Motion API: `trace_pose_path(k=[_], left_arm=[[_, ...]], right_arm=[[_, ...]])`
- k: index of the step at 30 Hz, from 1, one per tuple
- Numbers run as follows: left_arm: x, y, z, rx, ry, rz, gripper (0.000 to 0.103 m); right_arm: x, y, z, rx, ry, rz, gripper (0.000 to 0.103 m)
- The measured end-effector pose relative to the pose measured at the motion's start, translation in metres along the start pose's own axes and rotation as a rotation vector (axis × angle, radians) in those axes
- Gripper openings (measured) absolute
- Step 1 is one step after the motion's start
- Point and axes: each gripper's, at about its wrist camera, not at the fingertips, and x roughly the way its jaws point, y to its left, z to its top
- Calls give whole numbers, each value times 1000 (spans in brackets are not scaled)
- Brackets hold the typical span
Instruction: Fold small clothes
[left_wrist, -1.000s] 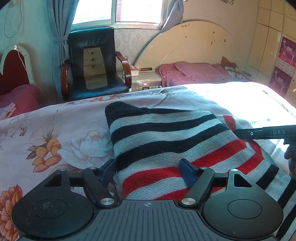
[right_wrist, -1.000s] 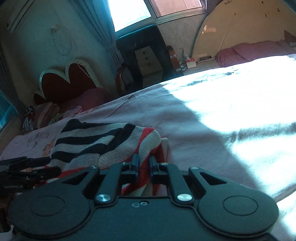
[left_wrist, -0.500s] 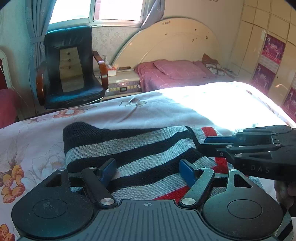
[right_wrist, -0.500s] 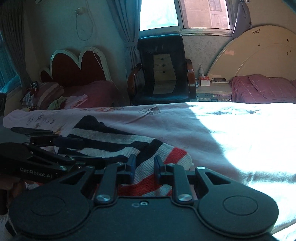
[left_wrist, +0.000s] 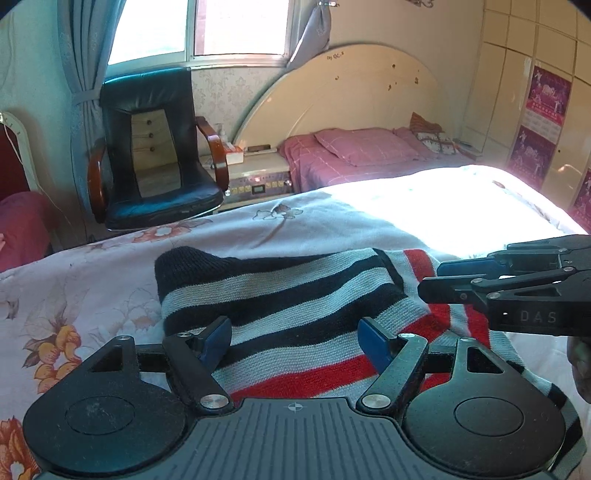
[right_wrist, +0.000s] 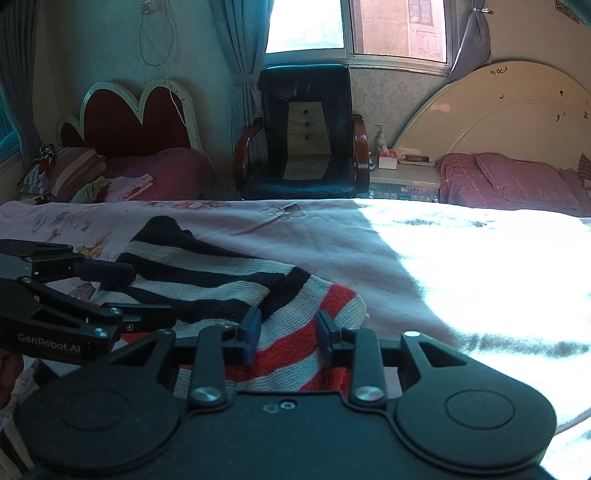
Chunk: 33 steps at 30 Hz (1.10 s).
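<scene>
A small knitted sweater (left_wrist: 280, 295) with black, grey and red stripes lies folded over on the floral bedspread (left_wrist: 92, 288). My left gripper (left_wrist: 295, 338) is open just above its near part, holding nothing. My right gripper (right_wrist: 286, 332) is open over the sweater's red-striped right end (right_wrist: 295, 332), with the cloth free between the fingers. The right gripper also shows at the right of the left wrist view (left_wrist: 517, 280). The left gripper shows at the left of the right wrist view (right_wrist: 85, 291).
A black office chair (left_wrist: 155, 155) stands beyond the bed's far edge, beside a nightstand (left_wrist: 255, 173) and a second bed with pink bedding (left_wrist: 362, 151). Strong sunlight washes out the bedspread's right part (right_wrist: 480, 266). A red headboard (right_wrist: 129, 118) stands at the far left.
My right gripper, shut on the sweater's red end a second ago, has opened and let it lie. Both grippers have drawn closer together over the sweater. The left gripper stayed open.
</scene>
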Motion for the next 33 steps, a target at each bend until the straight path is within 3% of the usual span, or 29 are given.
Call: trace_pose_path(k=[6, 8, 9, 15, 17, 19, 20, 24, 28, 30, 33], left_arm=[[-15, -6, -13, 51, 21, 37, 76], [-14, -7, -17, 62, 37, 67, 83], [-14, -8, -19, 67, 38, 77, 94], [-18, -2, -25, 48, 67, 60, 95], [-29, 5, -24, 12, 51, 25, 95], [-37, 17, -27, -55, 58, -35, 95], [-39, 25, -30, -93, 62, -71, 95], [-38, 57, -46, -289, 111, -215, 95], [-24, 82, -66, -486, 172, -354, 95], [-18, 86, -76, -534, 190, -385, 95], [-12, 82, -81, -532, 193, -396, 94]], right_arm=[[-28, 15, -11, -53, 13, 56, 31], [-27, 20, -16, -62, 27, 53, 32], [-25, 22, -19, -63, 42, 45, 32], [-17, 31, -28, -102, 80, 4, 34], [-28, 24, -23, -46, 69, 28, 37], [-44, 11, -21, 20, 37, 41, 54], [-51, 1, -22, 65, 30, 54, 54], [-60, -47, -34, 312, 96, 166, 55], [-50, -89, -61, 559, 183, 302, 68], [-43, -100, -74, 630, 219, 353, 74], [-33, -102, -86, 659, 244, 396, 74]])
